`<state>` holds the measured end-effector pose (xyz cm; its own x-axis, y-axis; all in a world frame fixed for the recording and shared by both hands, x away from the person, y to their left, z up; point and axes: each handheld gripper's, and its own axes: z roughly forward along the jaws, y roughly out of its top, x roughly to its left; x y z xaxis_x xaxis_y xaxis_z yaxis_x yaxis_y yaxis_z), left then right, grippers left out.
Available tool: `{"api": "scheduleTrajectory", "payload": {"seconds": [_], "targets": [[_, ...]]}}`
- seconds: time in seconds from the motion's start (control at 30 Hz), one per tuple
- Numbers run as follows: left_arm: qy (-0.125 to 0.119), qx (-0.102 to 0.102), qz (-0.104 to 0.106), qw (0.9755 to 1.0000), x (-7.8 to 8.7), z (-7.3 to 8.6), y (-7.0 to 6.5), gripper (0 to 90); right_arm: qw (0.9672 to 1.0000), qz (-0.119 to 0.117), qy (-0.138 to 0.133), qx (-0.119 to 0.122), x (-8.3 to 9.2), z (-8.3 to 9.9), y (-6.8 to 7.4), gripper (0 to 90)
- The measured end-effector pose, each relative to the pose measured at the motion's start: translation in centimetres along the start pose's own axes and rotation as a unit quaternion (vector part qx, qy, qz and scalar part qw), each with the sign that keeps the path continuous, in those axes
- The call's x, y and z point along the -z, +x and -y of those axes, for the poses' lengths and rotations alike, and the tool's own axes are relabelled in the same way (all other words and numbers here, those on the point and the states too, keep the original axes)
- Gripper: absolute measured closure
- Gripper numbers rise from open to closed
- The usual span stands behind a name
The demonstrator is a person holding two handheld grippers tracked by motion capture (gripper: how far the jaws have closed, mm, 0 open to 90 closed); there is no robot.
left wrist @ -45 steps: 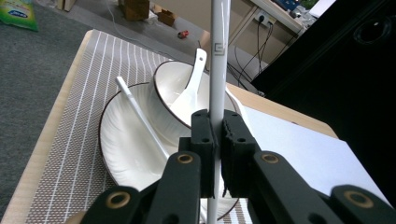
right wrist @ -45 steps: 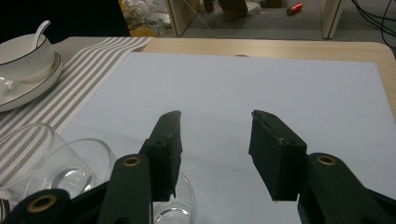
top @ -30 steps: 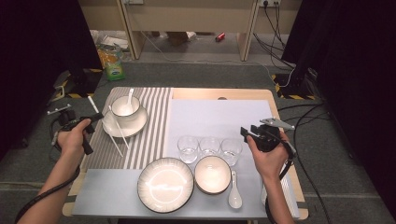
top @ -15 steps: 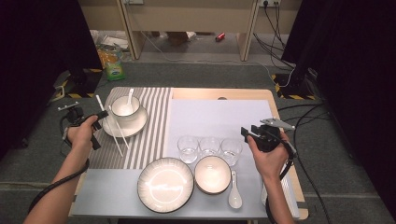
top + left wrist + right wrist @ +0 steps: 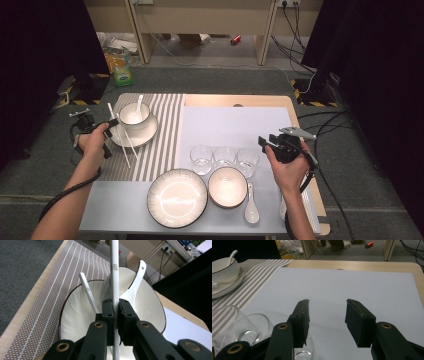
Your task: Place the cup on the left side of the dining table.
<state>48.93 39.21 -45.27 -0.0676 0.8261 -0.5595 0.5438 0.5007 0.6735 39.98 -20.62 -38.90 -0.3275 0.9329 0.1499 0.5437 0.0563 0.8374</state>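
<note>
From above, at the worktop's left, the left gripper [image 5: 111, 125] is seen clamped on a slim white chopstick [image 5: 115, 131], a second chopstick [image 5: 131, 142] lying across the ribbed white saucer [image 5: 145, 134] on the striped woven mat [image 5: 165, 130]. Seen along the left gripper's matte black jaws, the glossy chopstick [image 5: 114, 272] is pinched upright before a bowl [image 5: 150, 300] holding a ceramic spoon [image 5: 136, 281]. Right gripper [image 5: 327, 320] jaws are held apart, nothing between them, over smooth pale matting [image 5: 352, 282] beside clear round glasses [image 5: 249, 330].

Chopstick [image 5: 114, 270]: glossy white, smooth. Plate [image 5: 75, 315]: glazed ceramic, ribbed. Placemat [image 5: 50, 295]: woven cloth, matt. Glasses [image 5: 224, 159]: clear glass. Table [image 5: 235, 101]: pale wood.
</note>
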Motion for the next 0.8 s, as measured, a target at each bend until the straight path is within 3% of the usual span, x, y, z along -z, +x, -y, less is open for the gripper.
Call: {"api": "scheduleTrajectory", "payload": {"seconds": [0.8], "targets": [[0.013,-0.002,-0.047,0.9988,-1.3,0.2,1.0,83.4,1.0000,-0.003,0.002,0.000,-0.2,0.0,0.0,54.1]]}}
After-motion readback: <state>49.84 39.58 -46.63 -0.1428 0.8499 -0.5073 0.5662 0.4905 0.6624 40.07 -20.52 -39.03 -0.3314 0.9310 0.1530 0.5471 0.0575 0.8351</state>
